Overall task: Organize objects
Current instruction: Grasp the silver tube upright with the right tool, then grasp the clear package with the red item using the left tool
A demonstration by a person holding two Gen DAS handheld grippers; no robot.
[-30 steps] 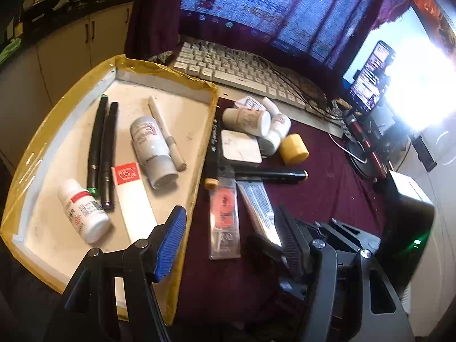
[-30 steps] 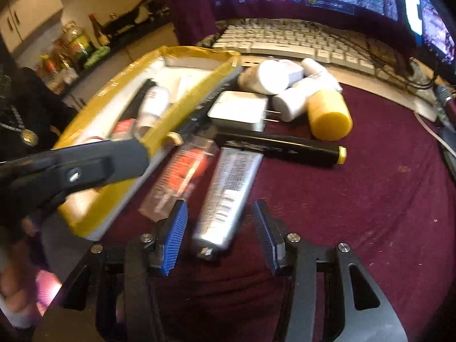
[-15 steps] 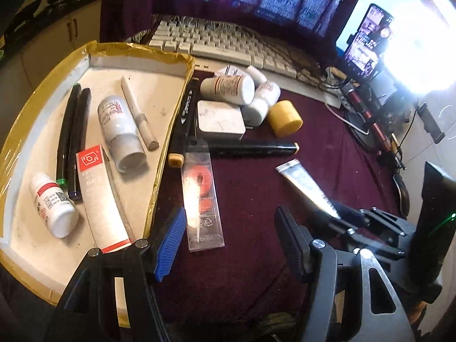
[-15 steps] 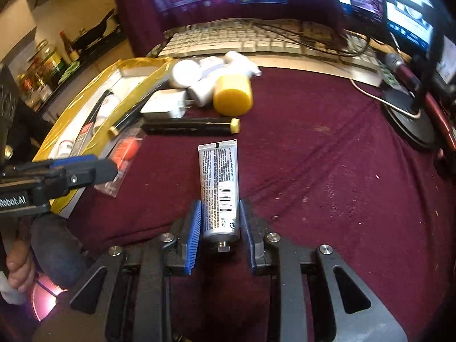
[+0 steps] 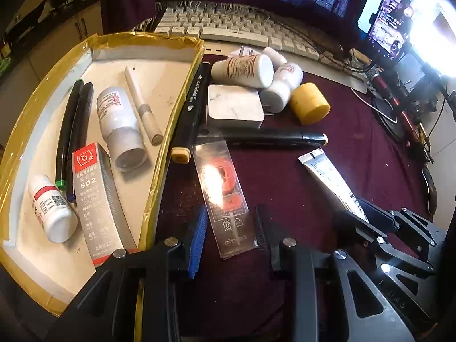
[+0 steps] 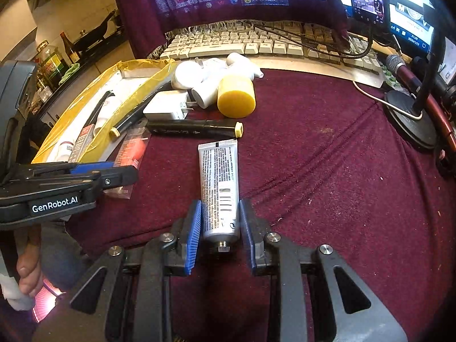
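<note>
A yellow-edged tray [image 5: 176, 91] at the left holds pens, white bottles and a grey 502 box [image 5: 94, 196]. My left gripper [image 5: 229, 233] is open, its fingers on either side of a clear packet with an orange item [image 5: 225, 193] on the maroon cloth. My right gripper [image 6: 219, 229] is shut on a silver tube [image 6: 219, 188], also seen in the left wrist view [image 5: 330, 179]. A black marker [image 6: 196, 128], white charger [image 6: 168, 108], white bottles [image 6: 188, 75] and a yellow cap [image 6: 236, 97] lie beyond.
A keyboard [image 6: 256, 44] runs along the back under a monitor. A phone [image 5: 390, 22], microphone stand base [image 6: 410, 114] and cables sit at the right. A second black marker [image 5: 191, 111] lies along the tray's right edge.
My left gripper has moved forward and down over the clear packet and narrowed its opening. My right gripper closed on the silver tube and holds it, pulled back toward the right.
</note>
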